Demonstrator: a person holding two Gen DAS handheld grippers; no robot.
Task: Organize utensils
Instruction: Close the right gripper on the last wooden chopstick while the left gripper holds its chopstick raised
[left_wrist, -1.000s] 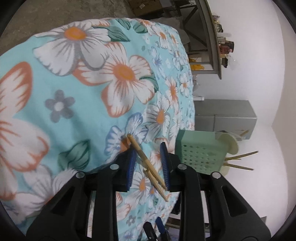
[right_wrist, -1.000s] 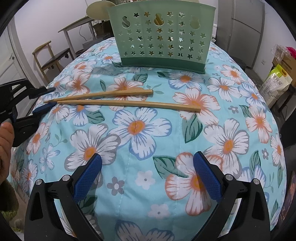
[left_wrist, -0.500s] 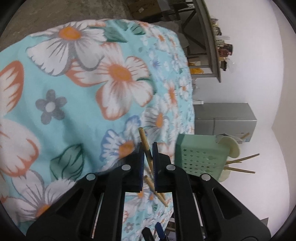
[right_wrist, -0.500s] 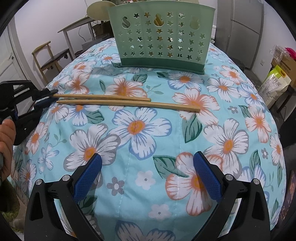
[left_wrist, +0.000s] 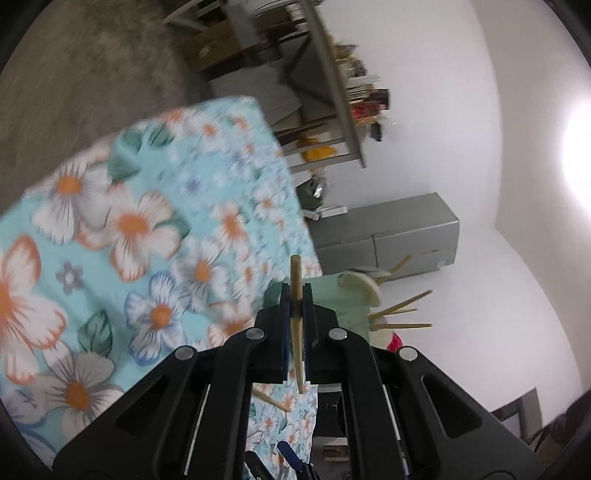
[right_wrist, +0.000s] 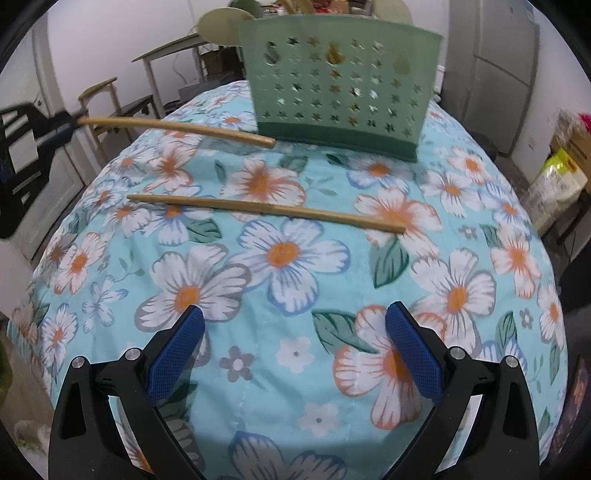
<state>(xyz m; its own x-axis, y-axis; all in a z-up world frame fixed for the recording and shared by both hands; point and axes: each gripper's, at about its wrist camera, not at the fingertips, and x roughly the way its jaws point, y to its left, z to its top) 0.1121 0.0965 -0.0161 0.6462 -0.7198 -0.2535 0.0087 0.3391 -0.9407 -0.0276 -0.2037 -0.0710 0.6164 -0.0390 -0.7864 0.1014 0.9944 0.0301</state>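
Note:
My left gripper (left_wrist: 296, 295) is shut on one wooden chopstick (left_wrist: 296, 325), lifted off the cloth; in the right wrist view that chopstick (right_wrist: 177, 129) hangs above the table, held at its left end by the left gripper (right_wrist: 74, 120). A second chopstick (right_wrist: 266, 212) lies flat on the floral tablecloth (right_wrist: 295, 350), its tip also in the left wrist view (left_wrist: 271, 400). A green perforated utensil holder (right_wrist: 343, 88) stands at the far side, with more chopsticks (left_wrist: 399, 314) sticking out of it. My right gripper (right_wrist: 293, 350) is open and empty, low over the near cloth.
A grey cabinet (left_wrist: 388, 236) stands behind the holder. A shelf with clutter (left_wrist: 343, 96) lines the wall. A wooden chair (right_wrist: 110, 107) and a small table (right_wrist: 170, 62) stand beyond the table's left side. Bags and boxes (right_wrist: 557, 184) sit at the right.
The left gripper closed on the upper chopstick and raised it off the cloth. The other chopstick stayed put. The right gripper kept still.

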